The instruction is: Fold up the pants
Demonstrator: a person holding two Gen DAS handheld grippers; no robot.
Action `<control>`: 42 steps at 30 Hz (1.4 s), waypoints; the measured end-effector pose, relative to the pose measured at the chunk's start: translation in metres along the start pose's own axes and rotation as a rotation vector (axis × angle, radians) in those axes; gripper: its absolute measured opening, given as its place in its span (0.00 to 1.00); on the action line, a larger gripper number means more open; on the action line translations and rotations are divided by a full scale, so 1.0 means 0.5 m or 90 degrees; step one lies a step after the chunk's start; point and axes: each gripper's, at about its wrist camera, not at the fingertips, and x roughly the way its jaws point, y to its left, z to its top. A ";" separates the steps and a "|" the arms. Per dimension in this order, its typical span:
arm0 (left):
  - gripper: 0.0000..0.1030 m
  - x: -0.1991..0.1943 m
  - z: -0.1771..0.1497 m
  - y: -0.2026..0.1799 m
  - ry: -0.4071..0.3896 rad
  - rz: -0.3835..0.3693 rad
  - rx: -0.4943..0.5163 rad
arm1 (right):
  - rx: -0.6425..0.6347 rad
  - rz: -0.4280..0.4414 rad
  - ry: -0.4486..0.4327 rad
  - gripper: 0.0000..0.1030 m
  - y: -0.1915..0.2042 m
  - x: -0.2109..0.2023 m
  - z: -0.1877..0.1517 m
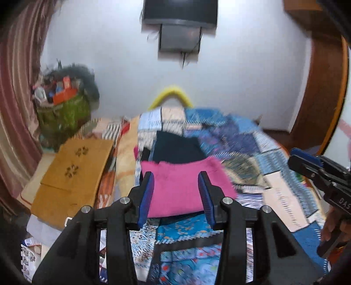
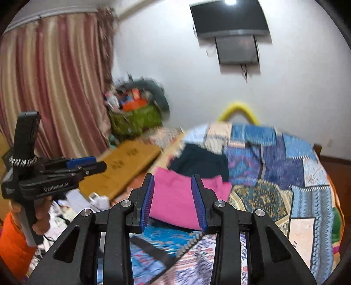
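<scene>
Folded pink pants [image 1: 182, 188] lie on the patchwork bedspread [image 1: 252, 149], with a dark folded garment [image 1: 177, 149] just behind them. They also show in the right wrist view [image 2: 173, 197], with the dark garment [image 2: 199, 161] behind. My left gripper [image 1: 176, 182] is open and empty, held above the near edge of the pink pants. My right gripper [image 2: 172, 186] is open and empty, also above the pants' near side. The right gripper shows at the right edge of the left wrist view [image 1: 307, 164]; the left gripper shows at the left of the right wrist view [image 2: 87, 166].
A flat cardboard box [image 1: 72, 175] lies left of the bed. A green bag full of clutter [image 1: 63, 105] stands by the striped curtain [image 1: 15, 98]. A wall-mounted TV [image 1: 179, 13] hangs above. A yellow hoop [image 1: 171, 94] sits at the bed's far end.
</scene>
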 end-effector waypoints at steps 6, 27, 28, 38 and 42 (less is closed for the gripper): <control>0.41 -0.198 -0.023 -0.062 -0.113 -0.011 0.010 | -0.031 0.016 -0.094 0.31 0.084 -0.157 -0.002; 0.94 -0.388 -0.109 -0.121 -0.237 0.051 -0.011 | -0.027 -0.071 -0.200 0.96 0.148 -0.315 -0.048; 0.94 -0.389 -0.110 -0.120 -0.238 0.050 -0.011 | -0.027 -0.071 -0.199 0.96 0.148 -0.314 -0.048; 0.99 -0.374 -0.117 -0.121 -0.237 0.057 -0.008 | -0.024 -0.073 -0.193 0.97 0.146 -0.316 -0.066; 1.00 -0.366 -0.118 -0.123 -0.231 0.056 -0.010 | -0.022 -0.075 -0.186 0.97 0.142 -0.312 -0.066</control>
